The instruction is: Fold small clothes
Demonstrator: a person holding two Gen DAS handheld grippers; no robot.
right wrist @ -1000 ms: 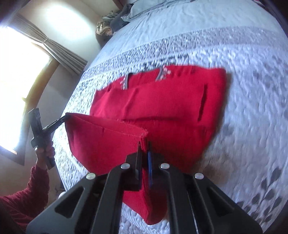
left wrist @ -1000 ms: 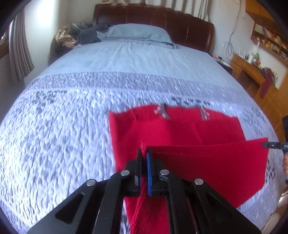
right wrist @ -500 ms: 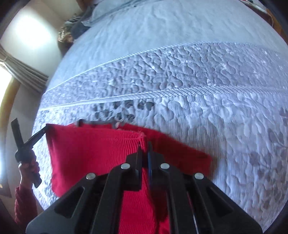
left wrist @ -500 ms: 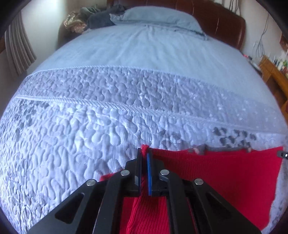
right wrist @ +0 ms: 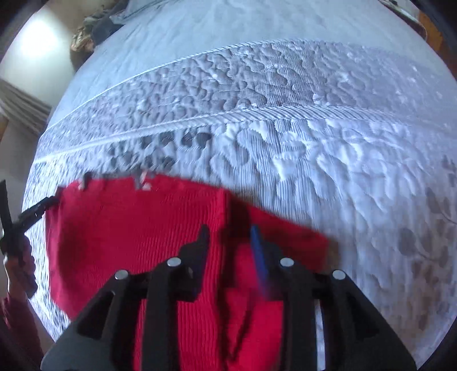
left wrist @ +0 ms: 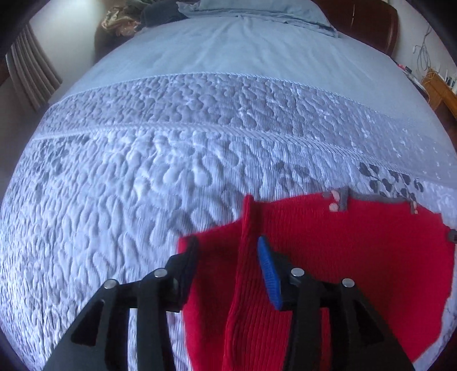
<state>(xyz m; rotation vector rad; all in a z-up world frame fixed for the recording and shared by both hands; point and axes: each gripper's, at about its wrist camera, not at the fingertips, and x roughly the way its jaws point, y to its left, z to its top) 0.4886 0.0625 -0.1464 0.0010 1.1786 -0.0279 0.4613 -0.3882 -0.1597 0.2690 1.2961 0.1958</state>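
With both your left gripper (left wrist: pixel 225 251) and right gripper (right wrist: pixel 228 232) spread wide and apparently gripping nothing, back off the red ribbed knit garment (left wrist: pixel 342 248) straight.

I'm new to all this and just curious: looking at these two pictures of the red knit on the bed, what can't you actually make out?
- Red garment: near part hidden by the left gripper and cut off by the bottom edge, left wrist view; its type is unclear.
- Its right edge: motion-blurred, right wrist view.
- Right gripper: whether its open fingers touch cloth, blurred.
- Items beside the pillow: too small, left wrist view.
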